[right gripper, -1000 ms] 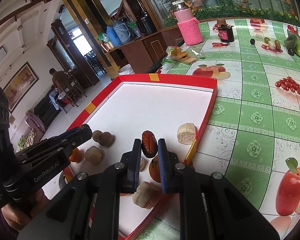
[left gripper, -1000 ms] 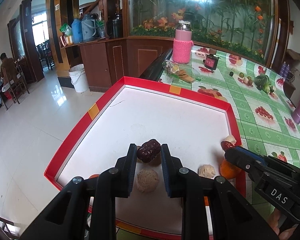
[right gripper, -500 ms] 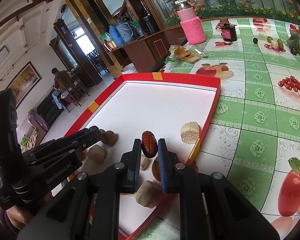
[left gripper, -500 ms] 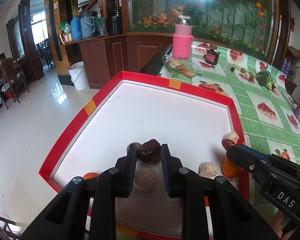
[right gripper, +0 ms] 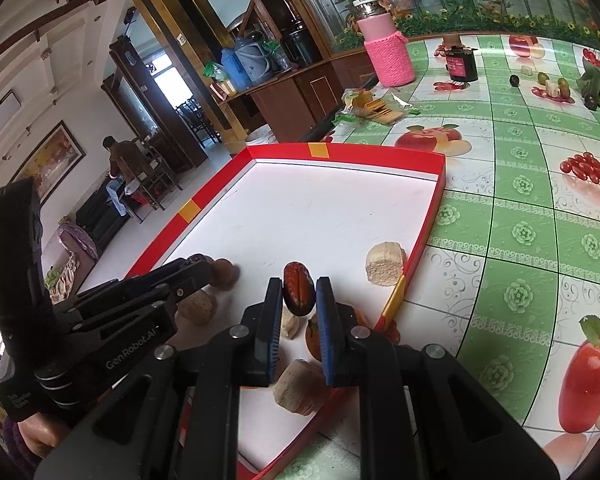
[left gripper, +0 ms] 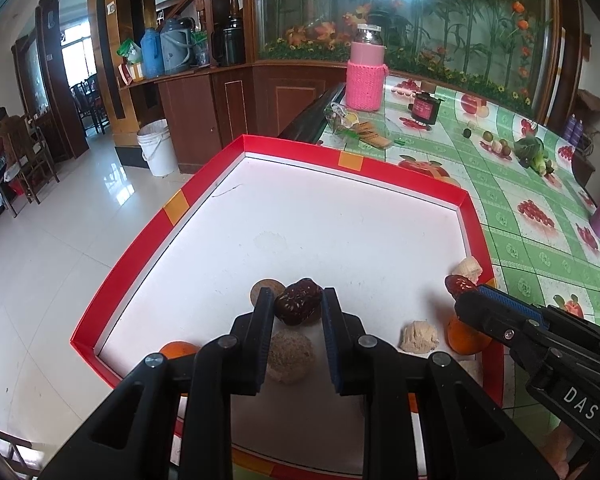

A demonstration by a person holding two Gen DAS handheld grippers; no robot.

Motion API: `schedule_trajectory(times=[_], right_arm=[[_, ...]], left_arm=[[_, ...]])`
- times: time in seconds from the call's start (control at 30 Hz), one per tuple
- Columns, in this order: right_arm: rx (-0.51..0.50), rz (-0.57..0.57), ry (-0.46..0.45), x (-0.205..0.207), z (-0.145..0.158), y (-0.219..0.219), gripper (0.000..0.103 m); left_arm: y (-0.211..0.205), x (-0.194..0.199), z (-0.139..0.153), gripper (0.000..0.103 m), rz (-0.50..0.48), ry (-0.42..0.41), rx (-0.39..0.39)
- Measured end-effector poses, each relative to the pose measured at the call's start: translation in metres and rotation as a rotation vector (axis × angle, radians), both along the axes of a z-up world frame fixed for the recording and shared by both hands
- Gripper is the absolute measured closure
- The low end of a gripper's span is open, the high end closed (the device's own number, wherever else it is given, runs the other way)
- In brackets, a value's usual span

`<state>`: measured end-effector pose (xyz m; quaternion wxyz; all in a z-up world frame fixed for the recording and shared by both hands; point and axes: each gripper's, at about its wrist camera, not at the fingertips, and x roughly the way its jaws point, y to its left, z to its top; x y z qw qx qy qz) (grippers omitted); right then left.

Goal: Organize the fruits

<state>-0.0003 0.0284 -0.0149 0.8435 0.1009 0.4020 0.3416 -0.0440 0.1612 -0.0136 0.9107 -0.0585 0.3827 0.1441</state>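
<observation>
Red dates (left gripper: pixel 298 306) (right gripper: pixel 298 294) still gripped, tools lifted.

I've raised the left gripper (left gripper: pixel 298 306) with its wrinkled date (left gripper: pixel 298 301), so the round brown fruit (left gripper: pixel 264 290) behind now shows. My right gripper (right gripper: pixel 298 298) has carried its glossy date (right gripper: pixel 298 294) up and back from the banana chunk (right gripper: pixel 385 263).

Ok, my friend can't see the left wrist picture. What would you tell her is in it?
The left gripper holds a dark red date between its black fingers, above a red-edged white tray. Tan fruits and oranges lie below, and the right gripper holds another date nearby.
</observation>
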Motion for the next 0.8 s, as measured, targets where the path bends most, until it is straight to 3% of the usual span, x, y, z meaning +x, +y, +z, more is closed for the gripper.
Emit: schedule_trajectory(times=[0.4,0.63,0.8], right_arm=[[0.002,0.016,0.003,0.0003,-0.0009,0.0026,0.083],[0.029,0.018,-0.001,-0.0014,0.0026,-0.0003,0.064],[0.041,0.007,0.004,0.0002,0.0035,-0.0046,0.062]], left_arm=[[0.0003,0.0027,-0.0050,0.079,0.008,0.020,0.001],[0.0020,0.0022,-0.0056,0.075,0.021,0.026,-0.002],[0.0016,0.0010,-0.0057,0.054,0.033,0.023,0.005]])
